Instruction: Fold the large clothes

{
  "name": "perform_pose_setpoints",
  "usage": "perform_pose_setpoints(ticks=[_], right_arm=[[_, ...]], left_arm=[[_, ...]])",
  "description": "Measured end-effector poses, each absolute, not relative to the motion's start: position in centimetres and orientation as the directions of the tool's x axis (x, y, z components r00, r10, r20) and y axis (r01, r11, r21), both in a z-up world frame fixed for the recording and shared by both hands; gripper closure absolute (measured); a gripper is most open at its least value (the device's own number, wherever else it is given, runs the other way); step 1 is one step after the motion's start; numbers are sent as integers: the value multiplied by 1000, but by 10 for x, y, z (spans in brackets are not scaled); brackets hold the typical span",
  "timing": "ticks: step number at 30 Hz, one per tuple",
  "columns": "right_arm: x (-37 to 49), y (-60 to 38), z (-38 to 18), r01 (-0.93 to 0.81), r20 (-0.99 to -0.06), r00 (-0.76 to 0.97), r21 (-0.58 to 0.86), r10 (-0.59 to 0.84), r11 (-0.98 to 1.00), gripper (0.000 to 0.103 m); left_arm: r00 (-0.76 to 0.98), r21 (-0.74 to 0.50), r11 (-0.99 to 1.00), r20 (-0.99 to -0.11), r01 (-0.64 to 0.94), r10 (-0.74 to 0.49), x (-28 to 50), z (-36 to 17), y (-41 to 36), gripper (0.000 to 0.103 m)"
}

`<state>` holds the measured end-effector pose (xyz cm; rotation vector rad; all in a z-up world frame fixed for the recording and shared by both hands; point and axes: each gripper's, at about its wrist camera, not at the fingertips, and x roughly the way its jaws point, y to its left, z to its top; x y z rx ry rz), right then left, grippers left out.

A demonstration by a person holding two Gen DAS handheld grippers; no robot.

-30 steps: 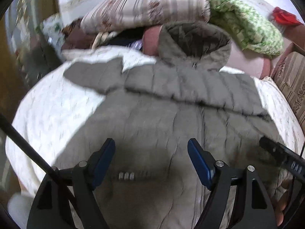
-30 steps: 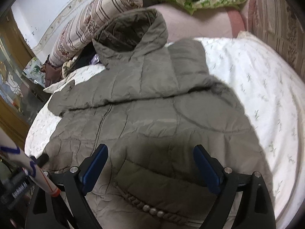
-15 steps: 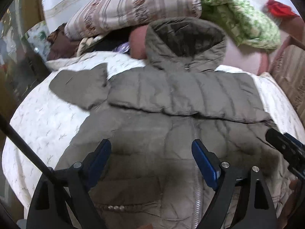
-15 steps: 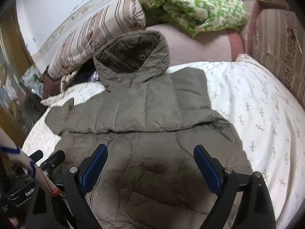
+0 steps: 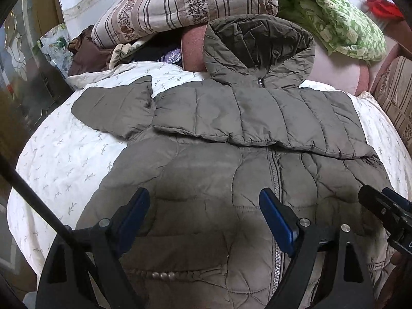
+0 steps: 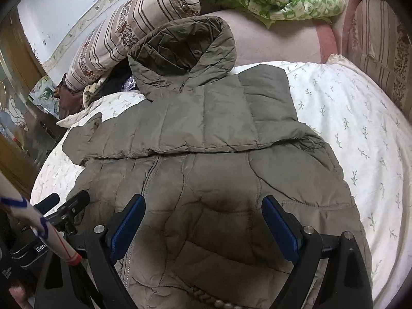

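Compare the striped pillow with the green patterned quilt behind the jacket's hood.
The striped pillow is a firm roll in beige with brown stripes and floral bands; the green quilt is a loose crumpled heap in green and white. The pillow lies left of the hood, the quilt right of it. Both lie at the far end, beyond the jacket.
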<state>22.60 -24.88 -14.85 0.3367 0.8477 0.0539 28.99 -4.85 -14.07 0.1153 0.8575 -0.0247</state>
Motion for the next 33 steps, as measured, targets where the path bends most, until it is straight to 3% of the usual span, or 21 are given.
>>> perform_pose_setpoints(ticks=[12, 19, 25, 28, 31, 33], right_arm=[[225, -245, -142, 68, -720, 668, 311, 188, 948, 8], [261, -197, -57, -179, -671, 649, 324, 360, 929, 8], [358, -71, 6, -354, -717, 379, 471, 585, 808, 8], [406, 13, 11, -410, -751, 319, 441, 579, 798, 8], [454, 104, -9, -513, -779, 288, 365, 556, 777, 8], [486, 164, -43, -543, -819, 268, 306, 507, 782, 8]], left_arm=[[649, 96, 993, -760, 72, 26, 290, -139, -49, 17], [631, -117, 993, -773, -30, -72, 312, -87, 28, 17], [564, -163, 941, -825, -296, 34, 354, -61, 159, 17], [539, -222, 880, -841, -419, 45, 369, -69, 231, 17], [528, -104, 794, -797, -599, 294, 360, -86, 289, 17], [474, -77, 758, -820, -648, 322, 356, -103, 310, 17]])
